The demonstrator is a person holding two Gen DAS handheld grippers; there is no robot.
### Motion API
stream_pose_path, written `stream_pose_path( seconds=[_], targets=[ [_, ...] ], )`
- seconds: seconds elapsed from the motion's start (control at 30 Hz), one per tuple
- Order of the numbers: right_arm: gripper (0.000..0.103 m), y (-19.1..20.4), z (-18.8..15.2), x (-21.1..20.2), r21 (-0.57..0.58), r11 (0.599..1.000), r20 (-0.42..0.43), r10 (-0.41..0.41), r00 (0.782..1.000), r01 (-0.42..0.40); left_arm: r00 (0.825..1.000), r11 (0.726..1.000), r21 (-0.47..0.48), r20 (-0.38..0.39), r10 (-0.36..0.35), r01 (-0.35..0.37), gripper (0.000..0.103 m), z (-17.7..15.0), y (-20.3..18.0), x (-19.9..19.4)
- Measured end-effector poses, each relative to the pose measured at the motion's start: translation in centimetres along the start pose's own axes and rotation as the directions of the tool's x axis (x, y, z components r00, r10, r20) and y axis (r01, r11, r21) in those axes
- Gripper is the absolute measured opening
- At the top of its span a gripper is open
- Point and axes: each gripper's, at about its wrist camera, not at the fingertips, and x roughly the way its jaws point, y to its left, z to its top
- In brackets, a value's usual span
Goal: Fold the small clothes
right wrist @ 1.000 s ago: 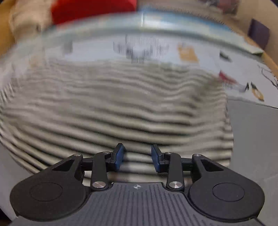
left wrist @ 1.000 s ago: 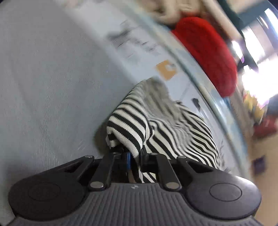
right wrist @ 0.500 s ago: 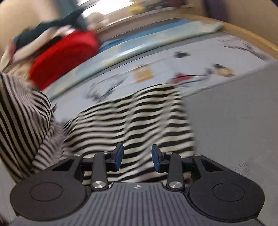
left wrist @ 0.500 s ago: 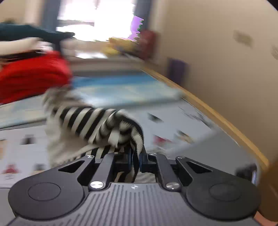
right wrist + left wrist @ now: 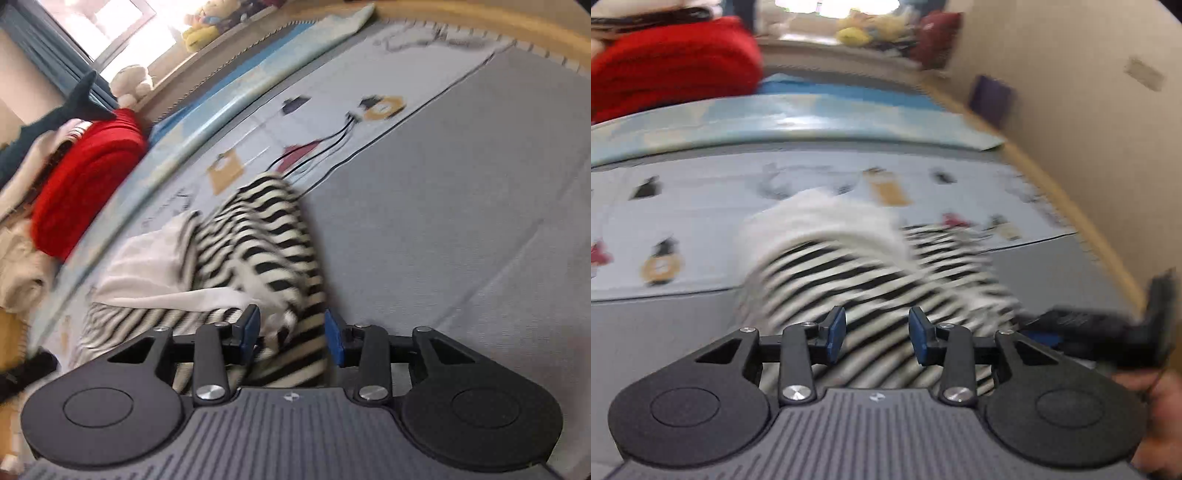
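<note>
Grey bedding (image 5: 461, 206) is being covered by a striped garment (image 5: 258, 236); the left gripper (image 5: 877, 330) and right gripper (image 5: 291, 330) are being held spread, empty, at six o'clock over it.

The striped garment (image 5: 871, 273) (image 5: 258, 254) — black and cream bands — lies bunched on the bed's grey sheet, its near edge by the camera. A plain white lining is turned out along 1 side — on the left in the right wrist view.
</note>
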Motion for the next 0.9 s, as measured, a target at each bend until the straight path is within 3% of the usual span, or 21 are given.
stream_pose_path(
  seconds=[0.13,0.3,0.4,0.47,0.53,0.63,0.7,0.77,0.83,0.9],
  targets=[
    [0.047,0.1,0.3,1.7,0.103,0.994,-0.055,0.044,0.998,-0.038,0.998,0.999,-0.007,-0.045,0.035,-0.036,0.036,-1.9,2.2,1.5],
    [0.048,0.4,0.8,1.0,0.163,0.985,0.002,0.054,0.999,-0.054,0.999,1.0,-0.008,-0.025,0.028,-0.029,0.037,-3.6,2.5,0.2],
    [0.053,0.0,1.0,0.1,0.185,0.982,0.04,0.036,0.999,-0.042,0.999,0.999,-0.014,-0.034,0.037,-0.037,0.043,-3.6,3.0,-0.4],
    [0.06,-0.1,0.9,0.2,0.199,0.977,0.02,0.08,0.997,-0.082,0.998,0.999,-0.014,-0.057,0.041,-0.042,0.051,-3.9,3.1,0.0],
    [0.064,0.5,0.5,0.9,0.184,0.974,-0.029,0.139,0.99,-0.132,0.997,0.999,-0.006,-0.065,0.034,-0.035,0.053,-4.3,2.9,0.0],
    [0.064,2.5,-0.1,1.6,0.046,0.996,-0.058,0.081,0.995,-0.079,0.999,0.999,0.047,-0.051,0.013,-0.011,0.065,-5.0,1.9,-0.6],
    [0.063,2.9,-0.3,2.0,0.025,0.998,-0.068,0.052,0.996,-0.05,0.998,0.994,0.108,-0.061,0.011,-0.004,0.073,-5.7,1.0,-0.6],
    [0.054,2.9,-0.4,2.6,0.009,1.0,-0.091,0.012,0.996,-0.011,0.995,0.979,0.202,-0.091,0.026,-0.007,0.083,-6.6,-0.3,0.0],
    [0.03,3.2,-0.5,2.8,-0.024,1.0,-0.086,-0.006,0.996,0.004,0.993,0.944,0.326,-0.081,0.089,-0.058,0.082,-7.7,-1.6,0.9],
    [0.021,3.6,-0.5,2.1,-0.045,0.999,-0.061,0.017,0.998,-0.02,0.985,0.902,0.409,-0.039,0.165,-0.135,0.062,-8.2,-2.2,1.5]
  ],
)
